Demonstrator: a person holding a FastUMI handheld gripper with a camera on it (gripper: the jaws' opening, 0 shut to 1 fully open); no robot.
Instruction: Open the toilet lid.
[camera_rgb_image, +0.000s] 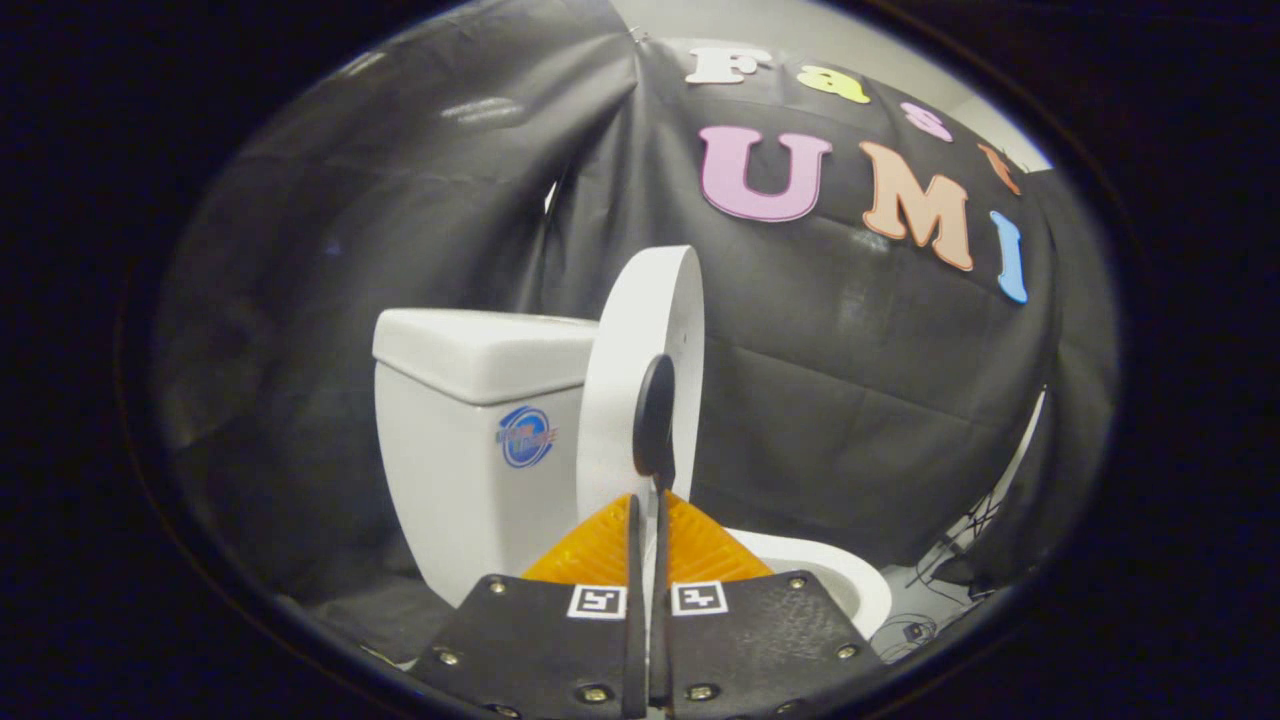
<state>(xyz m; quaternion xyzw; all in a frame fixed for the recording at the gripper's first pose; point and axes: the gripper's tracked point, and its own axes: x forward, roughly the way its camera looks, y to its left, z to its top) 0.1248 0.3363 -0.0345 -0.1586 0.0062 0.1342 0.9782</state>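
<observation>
Toilet lid (640, 330) stands raised nearly upright at the frame's centre, a black knob (654, 420) on its edge just above the tips of the gripper (648, 505), whose fingers are almost closed together, with the tank (470, 440) to its left and the bowl rim (850, 575) lower right.

You had dim, soft light; glare streaked the black cloth (480, 110) up top, and fisheye bending warped the edges, slightly blurred.
</observation>
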